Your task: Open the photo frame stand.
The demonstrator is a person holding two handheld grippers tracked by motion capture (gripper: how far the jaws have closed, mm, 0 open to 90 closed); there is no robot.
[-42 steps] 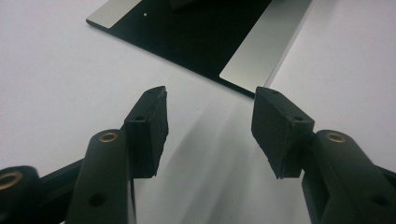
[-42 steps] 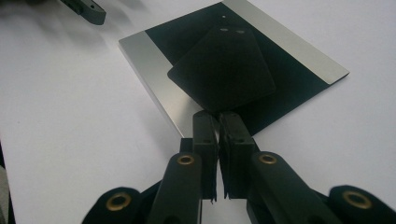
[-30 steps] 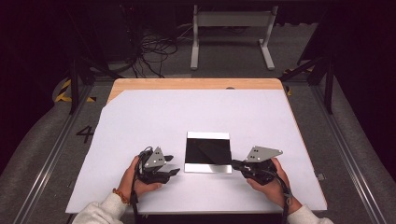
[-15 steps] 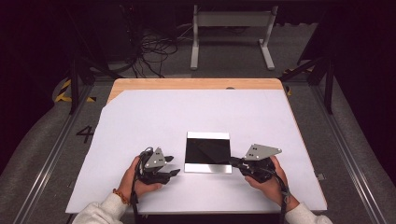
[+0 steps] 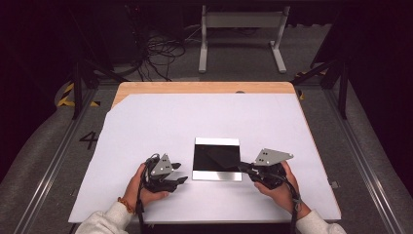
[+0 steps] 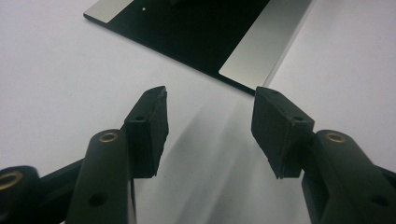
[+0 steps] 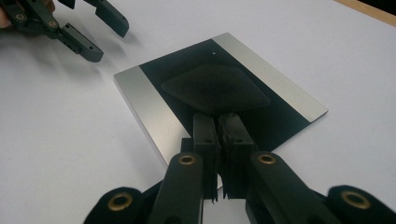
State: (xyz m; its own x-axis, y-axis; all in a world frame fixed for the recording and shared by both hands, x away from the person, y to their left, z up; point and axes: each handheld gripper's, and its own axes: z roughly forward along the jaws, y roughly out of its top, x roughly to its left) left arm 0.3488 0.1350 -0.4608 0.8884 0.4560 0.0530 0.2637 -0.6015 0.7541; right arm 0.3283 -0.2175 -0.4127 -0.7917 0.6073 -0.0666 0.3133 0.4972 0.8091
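black cloth (image 7: 215,88) – edges hard to discern

The plate (image 5: 217,159) is glossy black across its middle, with a plain silver band along each of two opposite edges; a tiny pale dot sits on the black. The bench (image 5: 204,117) has a white, unpatterned cover, and light wood shows at its far edge. The left hand-held gripper (image 5: 178,179) and right hand-held gripper (image 5: 242,168) are black with brass-coloured rivets; each carries a grey three-cornered plate. The sleeves (image 5: 104,222) are white. The floor (image 5: 44,146) is grey, with yellow-and-black striped tape.
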